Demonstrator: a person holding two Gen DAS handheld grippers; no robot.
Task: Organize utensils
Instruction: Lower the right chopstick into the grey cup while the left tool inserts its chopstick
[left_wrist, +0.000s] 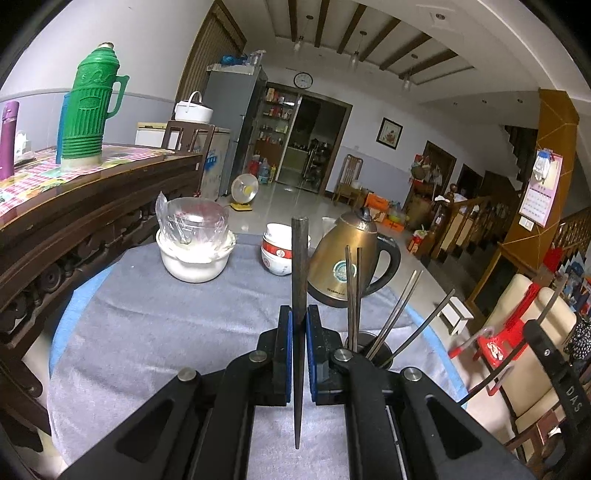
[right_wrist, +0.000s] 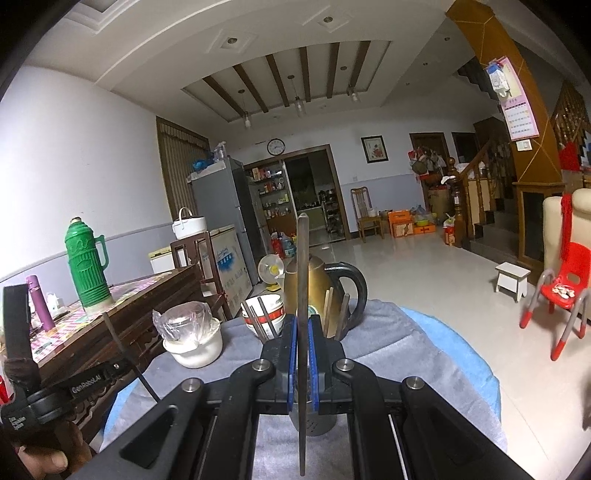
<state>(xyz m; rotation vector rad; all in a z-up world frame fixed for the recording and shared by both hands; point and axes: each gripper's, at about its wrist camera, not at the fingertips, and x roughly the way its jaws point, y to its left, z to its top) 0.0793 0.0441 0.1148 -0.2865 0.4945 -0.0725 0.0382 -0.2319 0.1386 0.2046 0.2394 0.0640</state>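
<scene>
My left gripper (left_wrist: 299, 314) is shut on a dark chopstick (left_wrist: 300, 266), held upright above the grey cloth. To its right a dark utensil holder (left_wrist: 373, 347) holds several chopsticks (left_wrist: 352, 291) that lean outward. My right gripper (right_wrist: 303, 325) is shut on another dark chopstick (right_wrist: 303, 266), held upright right over the grey holder (right_wrist: 314, 424), which shows between and below the pads. More chopsticks (right_wrist: 334, 310) stand in that holder behind the fingers. The left gripper and its chopstick also show at the lower left of the right wrist view (right_wrist: 129, 362).
On the grey cloth (left_wrist: 166, 332) stand a brass kettle (left_wrist: 347, 258), stacked red-and-white bowls (left_wrist: 279, 247) and a white pot with a wrapped container (left_wrist: 195, 243). A dark wooden table (left_wrist: 92, 192) with a green thermos (left_wrist: 86, 107) stands left. A red chair (right_wrist: 565, 284) stands right.
</scene>
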